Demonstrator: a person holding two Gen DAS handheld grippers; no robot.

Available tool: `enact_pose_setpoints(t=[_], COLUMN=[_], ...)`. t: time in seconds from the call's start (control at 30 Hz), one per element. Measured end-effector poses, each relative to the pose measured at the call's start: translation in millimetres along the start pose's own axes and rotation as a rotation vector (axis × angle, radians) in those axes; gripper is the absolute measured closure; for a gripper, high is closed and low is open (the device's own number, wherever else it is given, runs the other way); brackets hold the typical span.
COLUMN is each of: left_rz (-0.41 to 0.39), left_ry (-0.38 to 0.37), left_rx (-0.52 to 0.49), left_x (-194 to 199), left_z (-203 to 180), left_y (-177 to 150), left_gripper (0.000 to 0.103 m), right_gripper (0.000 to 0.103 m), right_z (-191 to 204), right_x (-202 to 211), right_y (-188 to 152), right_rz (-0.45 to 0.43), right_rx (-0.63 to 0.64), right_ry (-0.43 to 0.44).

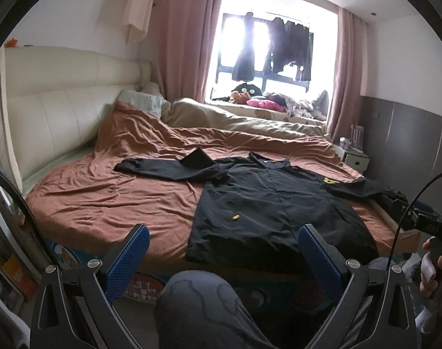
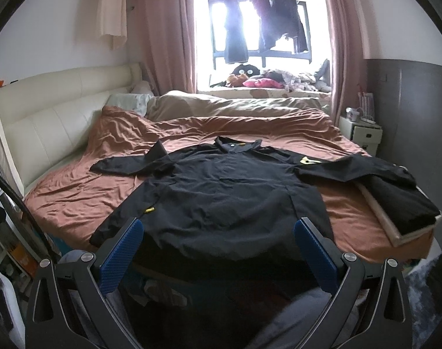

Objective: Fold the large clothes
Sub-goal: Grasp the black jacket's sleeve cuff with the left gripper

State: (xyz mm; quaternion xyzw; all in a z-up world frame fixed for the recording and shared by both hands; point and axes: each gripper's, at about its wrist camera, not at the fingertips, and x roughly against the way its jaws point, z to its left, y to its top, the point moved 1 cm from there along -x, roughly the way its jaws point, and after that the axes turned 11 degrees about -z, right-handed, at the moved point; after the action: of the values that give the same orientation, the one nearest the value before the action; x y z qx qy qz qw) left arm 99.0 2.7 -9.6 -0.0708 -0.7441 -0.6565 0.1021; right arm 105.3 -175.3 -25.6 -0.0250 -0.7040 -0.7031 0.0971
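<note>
Both your left gripper (image 1: 223,250) and right gripper (image 2: 218,244) are spread empty; the limp black long-sleeved fabric jacket (image 2: 221,192) will sag, so pinch its near hem corners.

Bright window (image 2: 258,29), pink curtains (image 2: 165,29), cream headboard (image 2: 60,116).

Black shirt (image 2: 221,192): thin matt cloth, lightly creased, small glossy yellow tab near hem. Rust-brown bedsheet (image 1: 104,197): soft matt cloth, heavily wrinkled. Beige duvet (image 2: 221,106): matt cloth, rumpled. Headboard (image 1: 55,104): cream padded leather-like panels, smooth, faint sheen. Curtains (image 1: 180,37): dusty pink cloth, matt, pleated. Left gripper (image 1: 223,241): fingers (image 1: 130,258) faced with blue ribbed pads, dark matt arms, shiny metal pivot bolts. Right gripper (image 2: 218,235): same blue textured pads, dark matt frame.
</note>
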Motion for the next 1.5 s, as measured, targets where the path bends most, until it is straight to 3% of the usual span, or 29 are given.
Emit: enact_pose_setpoints(t=[0.3,0.73,0.9,0.97,1.17,1.33,1.5], left_rz=[0.049,0.159,0.181,0.197,0.259,0.302,0.335], left_ry=[0.052,0.141,0.163,0.172,0.19,0.202,0.216], left_rx=[0.034,0.099,0.13,0.149,0.215,0.251,0.265], left_x=[-82.1,-219.0,-269.0,-291.5,-361.3,-413.7,-460.5], left_z=[37.5,122.3,160.1,177.7,230.9,267.9,293.4], left_y=[10.8,27.6,36.1,38.1,30.1,21.2,14.6], left_gripper=[0.004,0.024,0.028,0.034,0.046,0.052,0.052], right_gripper=[0.0,0.0,0.013,0.025,0.046,0.048,0.058], right_z=[-11.2,6.7,19.5,22.6,39.4,50.0,60.3], right_x=[-85.4,-225.5,-284.6,-303.1,-373.0,-424.1,-465.3], right_y=[15.0,38.5,45.7,47.1,51.7,57.2,59.1], right_rz=[0.03,0.104,0.165,0.188,0.278,0.319,0.36], right_rx=[-0.006,-0.004,-0.018,-0.018,0.007,0.028,0.047], right_ry=[0.034,0.066,0.093,0.096,0.123,0.137,0.157])
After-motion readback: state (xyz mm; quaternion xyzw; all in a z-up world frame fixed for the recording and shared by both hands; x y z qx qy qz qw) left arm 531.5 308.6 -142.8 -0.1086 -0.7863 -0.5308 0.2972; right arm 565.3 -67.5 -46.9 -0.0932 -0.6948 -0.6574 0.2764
